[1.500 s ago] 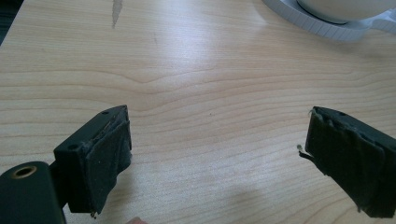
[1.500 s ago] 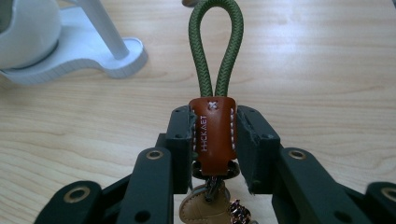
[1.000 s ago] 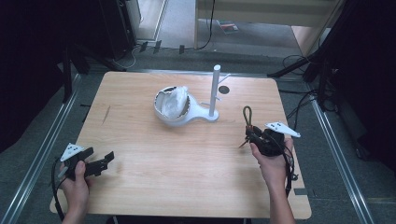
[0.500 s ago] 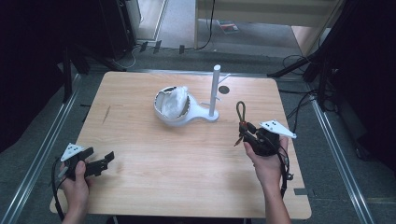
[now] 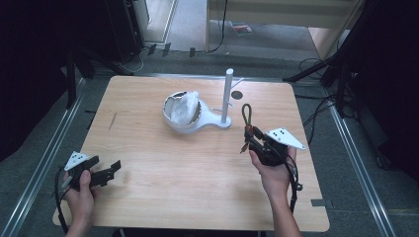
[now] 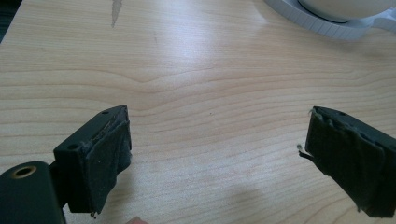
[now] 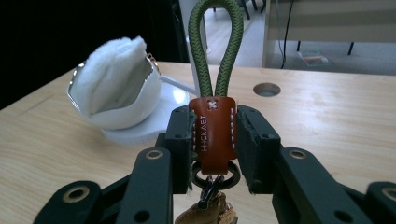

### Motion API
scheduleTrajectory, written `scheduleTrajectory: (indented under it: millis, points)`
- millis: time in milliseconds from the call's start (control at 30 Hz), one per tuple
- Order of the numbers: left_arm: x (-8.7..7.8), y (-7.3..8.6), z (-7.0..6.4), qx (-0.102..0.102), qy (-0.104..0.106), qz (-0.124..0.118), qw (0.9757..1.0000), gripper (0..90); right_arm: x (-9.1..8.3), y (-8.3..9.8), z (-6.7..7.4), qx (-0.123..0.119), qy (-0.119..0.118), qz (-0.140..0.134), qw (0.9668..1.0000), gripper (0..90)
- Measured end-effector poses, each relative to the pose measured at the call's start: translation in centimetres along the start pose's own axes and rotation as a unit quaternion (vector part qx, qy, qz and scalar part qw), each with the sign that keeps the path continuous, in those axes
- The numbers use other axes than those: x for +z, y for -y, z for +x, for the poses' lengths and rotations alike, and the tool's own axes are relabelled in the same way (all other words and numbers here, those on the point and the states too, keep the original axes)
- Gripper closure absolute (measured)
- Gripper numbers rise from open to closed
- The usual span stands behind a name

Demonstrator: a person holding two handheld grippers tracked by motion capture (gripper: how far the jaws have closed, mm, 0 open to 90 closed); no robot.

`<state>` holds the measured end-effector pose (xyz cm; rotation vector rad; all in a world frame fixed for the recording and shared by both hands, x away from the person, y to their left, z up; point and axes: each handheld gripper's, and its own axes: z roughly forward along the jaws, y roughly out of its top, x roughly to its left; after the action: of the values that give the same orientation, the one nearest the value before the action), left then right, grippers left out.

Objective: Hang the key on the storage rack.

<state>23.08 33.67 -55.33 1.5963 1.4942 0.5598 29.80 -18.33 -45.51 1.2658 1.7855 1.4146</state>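
Observation:
A key strap, an olive-green rope loop (image 5: 246, 114) stitched into a brown leather tab (image 7: 212, 130) with a metal ring and clasp below, stands upright in my right gripper (image 5: 252, 136). The jaws are shut on the tab's two sides. Up and to the left of it, close by, rises the white post (image 5: 228, 94) of a stand. The stand's round dish (image 5: 182, 111) holds a white bowl-like shell with fluffy white padding (image 7: 116, 93). My left gripper (image 5: 114, 168) rests at the table's front left, open with bare wood between its pads (image 6: 107, 158).
The wooden table (image 5: 148, 148) has a round hole (image 5: 237, 94) behind the post. Bare wood lies between the two hands. Metal rails run along both sides of the table, and cables lie on the floor at the right.
My right hand has carried the strap leftward and slightly farther from the person, closer to the white post. The left hand has stayed put.

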Motion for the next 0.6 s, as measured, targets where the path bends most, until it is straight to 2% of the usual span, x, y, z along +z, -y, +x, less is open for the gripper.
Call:
scheduleTrajectory:
  millis: [200, 433, 600]
  points:
    - [0.0, 0.0, 0.0, -0.002, 0.002, 0.0, 1.0, 7.7, 0.6, 0.4, 0.3, 0.001, 0.006, -0.009, 0.9999, 68.4]
    - [-0.1, 0.0, 0.1, -0.004, 0.002, -0.003, 1.0, 7.7, 1.9, 0.9, 0.9, -0.007, 0.001, 0.002, 1.0, 68.3]
    - [-0.1, 0.0, 0.1, -0.005, 0.004, -0.004, 1.0, 7.7, 2.9, 0.9, 1.1, -0.001, -0.002, 0.003, 1.0, 68.4]
